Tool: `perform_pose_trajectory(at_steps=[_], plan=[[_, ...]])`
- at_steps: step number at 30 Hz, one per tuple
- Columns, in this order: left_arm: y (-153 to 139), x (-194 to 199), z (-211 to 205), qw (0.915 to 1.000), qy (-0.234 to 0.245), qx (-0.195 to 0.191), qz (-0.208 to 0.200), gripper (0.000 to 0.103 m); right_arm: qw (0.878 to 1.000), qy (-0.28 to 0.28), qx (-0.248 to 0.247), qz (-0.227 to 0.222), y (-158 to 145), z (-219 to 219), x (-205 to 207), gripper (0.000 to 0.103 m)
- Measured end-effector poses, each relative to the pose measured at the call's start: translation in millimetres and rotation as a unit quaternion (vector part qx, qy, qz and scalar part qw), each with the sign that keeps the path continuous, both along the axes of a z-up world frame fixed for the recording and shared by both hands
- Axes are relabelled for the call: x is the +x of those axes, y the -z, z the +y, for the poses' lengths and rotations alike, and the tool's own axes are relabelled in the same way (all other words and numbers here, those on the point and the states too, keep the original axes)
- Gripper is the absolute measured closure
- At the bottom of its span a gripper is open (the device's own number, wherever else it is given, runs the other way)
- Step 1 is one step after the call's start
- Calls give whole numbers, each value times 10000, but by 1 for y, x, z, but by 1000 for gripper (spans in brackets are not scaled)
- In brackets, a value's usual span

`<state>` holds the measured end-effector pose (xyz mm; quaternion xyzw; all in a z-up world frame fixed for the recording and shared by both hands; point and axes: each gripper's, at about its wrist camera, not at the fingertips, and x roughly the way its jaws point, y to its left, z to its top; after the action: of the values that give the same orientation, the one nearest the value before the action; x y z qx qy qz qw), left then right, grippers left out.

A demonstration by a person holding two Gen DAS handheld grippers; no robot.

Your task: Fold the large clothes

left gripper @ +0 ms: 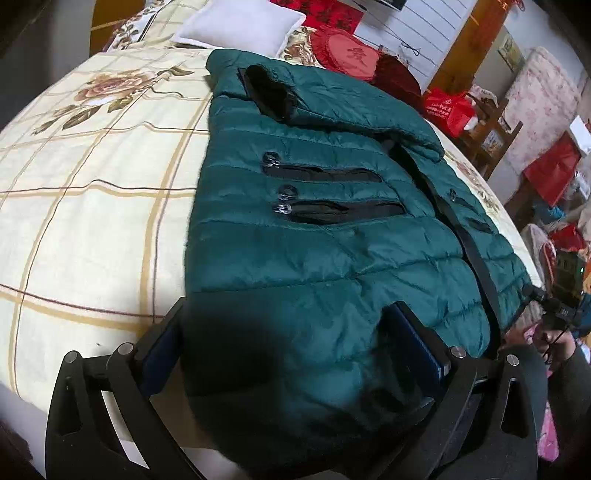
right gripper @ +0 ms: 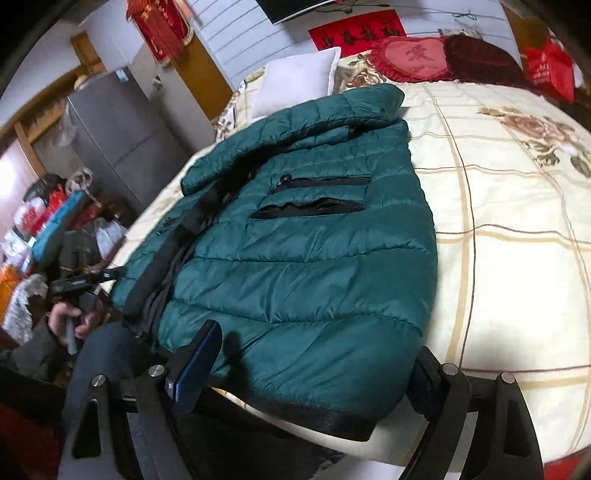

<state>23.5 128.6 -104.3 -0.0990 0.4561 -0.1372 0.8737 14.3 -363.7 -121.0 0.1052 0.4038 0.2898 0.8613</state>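
A dark green quilted puffer jacket (left gripper: 314, 236) lies flat on the bed, front up, with black zip pockets and a sleeve folded across the top. It also shows in the right wrist view (right gripper: 306, 258). My left gripper (left gripper: 291, 332) is open, its fingers (left gripper: 162, 339) straddling the jacket's near hem corner. My right gripper (right gripper: 317, 354) is open too, its fingers (right gripper: 199, 354) straddling the other hem corner with the black hem band (right gripper: 317, 417) between them.
The bed has a cream floral checked cover (left gripper: 92, 206). A white pillow (left gripper: 240, 26) and red cushions (left gripper: 347, 55) lie at the headboard. A grey fridge (right gripper: 122, 136) and cluttered red bags (left gripper: 447, 107) stand beside the bed.
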Motion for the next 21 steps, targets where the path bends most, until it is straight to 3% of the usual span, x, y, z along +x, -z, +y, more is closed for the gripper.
perform_pose_trajectory(at_steps=[3, 6, 10, 15, 18, 21], plan=[[2, -9, -6, 9996, 92, 127, -247, 1, 9998, 47, 183, -37, 1, -1, 6, 15], [3, -14, 3, 9992, 29, -89, -401, 1, 9998, 110, 124, -110, 1, 2, 14, 15], [2, -19, 5, 9996, 64, -117, -258, 1, 9998, 106, 149, -100, 1, 3, 19, 15], [2, -13, 0, 9995, 204, -71, -229, 1, 9981, -444, 436, -10, 2, 0, 12, 17], [1, 2, -4, 9996, 154, -167, -145, 1, 9974, -283, 656, 23, 4, -3, 21, 18], [-1, 0, -6, 9988, 198, -440, -58, 1, 9981, -199, 579, -28, 4, 3, 26, 18]])
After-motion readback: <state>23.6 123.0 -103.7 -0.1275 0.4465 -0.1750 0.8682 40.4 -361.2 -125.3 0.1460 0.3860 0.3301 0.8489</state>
